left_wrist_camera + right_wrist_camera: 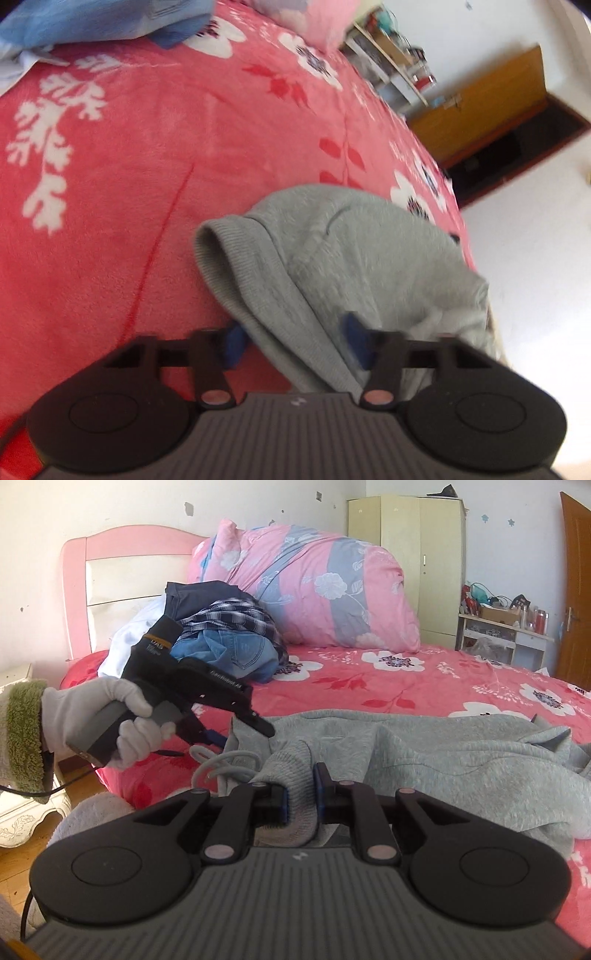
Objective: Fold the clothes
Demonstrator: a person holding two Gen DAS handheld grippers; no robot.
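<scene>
A grey sweatshirt (443, 753) lies spread on the red floral blanket (424, 686) near the bed's front edge. My right gripper (301, 801) is shut on a ribbed grey band of it, which bulges between the blue pads (320, 794). A gloved hand (110, 720) holds my left gripper (243, 736) at the sweatshirt's left edge, pointing down. In the left wrist view the ribbed hem (258, 295) runs diagonally through the left gripper (293, 341). Its blue pads (234, 343) stand well apart on either side of the cloth, which shows no pinch.
A pile of jeans and a plaid shirt (229, 642) sits at the head of the bed beside a big pink pillow (314, 583). A white nightstand (22, 805) stands at the left. A wardrobe (406, 565), a cluttered desk (506, 627) and a wooden door (491, 107) lie beyond.
</scene>
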